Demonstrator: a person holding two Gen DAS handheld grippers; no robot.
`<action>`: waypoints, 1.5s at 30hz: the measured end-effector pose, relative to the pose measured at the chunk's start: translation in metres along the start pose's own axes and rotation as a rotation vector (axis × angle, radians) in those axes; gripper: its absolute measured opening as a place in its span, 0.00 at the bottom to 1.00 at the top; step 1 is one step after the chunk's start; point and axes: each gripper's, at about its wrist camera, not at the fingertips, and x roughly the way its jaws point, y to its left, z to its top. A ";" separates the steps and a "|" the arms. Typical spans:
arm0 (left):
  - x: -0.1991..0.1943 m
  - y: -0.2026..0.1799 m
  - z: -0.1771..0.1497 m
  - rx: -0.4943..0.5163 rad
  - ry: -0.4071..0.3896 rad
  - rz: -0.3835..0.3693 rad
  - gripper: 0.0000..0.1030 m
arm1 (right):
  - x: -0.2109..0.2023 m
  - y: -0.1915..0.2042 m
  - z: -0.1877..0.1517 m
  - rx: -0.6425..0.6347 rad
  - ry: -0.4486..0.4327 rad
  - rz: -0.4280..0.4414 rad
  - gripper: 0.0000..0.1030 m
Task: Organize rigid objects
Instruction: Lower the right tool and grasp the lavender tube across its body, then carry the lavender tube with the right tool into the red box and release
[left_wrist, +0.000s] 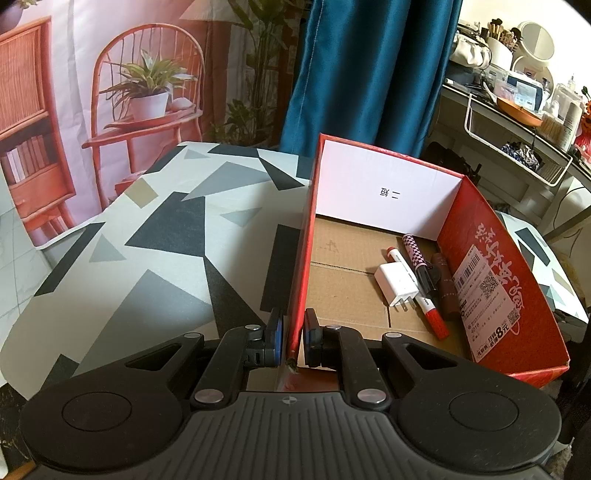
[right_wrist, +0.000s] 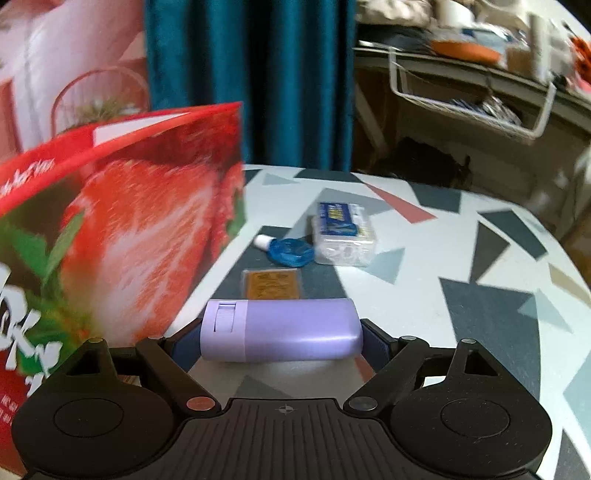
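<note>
The red cardboard box (left_wrist: 301, 254) wall was pinched by the left gripper (left_wrist: 293, 338); a lilac case (right_wrist: 280, 330) was clamped by the right gripper (right_wrist: 280, 341).

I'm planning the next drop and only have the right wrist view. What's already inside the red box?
Observer: A white charger plug, a red-capped marker, a checkered pen and a brown tube lie along its right wall.
Operator: Is anything steadying the box?
Observer: Yes, the left claw pinches its near left wall.
Operator: Free floor space?
Observer: The left half of the cardboard floor is bare.
</note>
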 end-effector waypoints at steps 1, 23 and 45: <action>0.000 0.000 0.000 0.000 0.000 -0.001 0.13 | 0.001 -0.003 0.001 0.021 0.007 -0.002 0.81; 0.005 0.000 0.001 0.009 0.007 -0.005 0.13 | -0.052 -0.007 0.077 0.033 -0.170 0.107 0.81; 0.005 0.000 0.001 0.026 0.008 -0.011 0.13 | -0.019 0.115 0.101 -0.518 -0.073 0.235 0.81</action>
